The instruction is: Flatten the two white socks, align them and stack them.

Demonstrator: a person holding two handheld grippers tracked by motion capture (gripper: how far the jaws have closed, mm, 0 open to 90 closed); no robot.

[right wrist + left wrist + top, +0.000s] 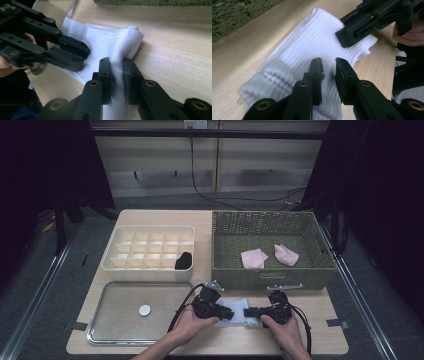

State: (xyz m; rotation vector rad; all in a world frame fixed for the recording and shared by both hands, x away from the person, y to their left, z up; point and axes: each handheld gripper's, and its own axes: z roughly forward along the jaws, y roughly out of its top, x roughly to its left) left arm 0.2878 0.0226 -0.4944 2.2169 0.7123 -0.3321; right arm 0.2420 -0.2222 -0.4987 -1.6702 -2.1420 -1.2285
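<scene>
a: where's the white sock (234,311) right now?

b: flat on the bench (320,340) near its front edge, between the two tools, just below the woven basket (222,265) and to the right of the metal tray (107,332). seen from above, the left tool (229,314) comes at it from nine o'clock and the right tool (248,312) from three o'clock.

a: and the grips?

b: in the right gripper view the right tool (117,62) is clamped on a raised ridge of the sock (112,42), fabric bunched between the jaws. in the left gripper view the left tool (329,62) has its jaws nearly together over the ribbed cuff end (287,72), with fabric in the narrow gap; i'd judge it pinching the cloth, though less plainly than the right.

a: how will it handle?

b: light, soft, limp, i'd say. it won't hold any shape, so whatever isn't pinched will sag or drag. the ribbing gives a fair bite, not slippery, nothing fragile.

a: best place to hold?

b: a pinched fold near each end, as now: cuff on one side, toe on the other. gripping a single layer risks the layers peeling apart, so take both.
</scene>
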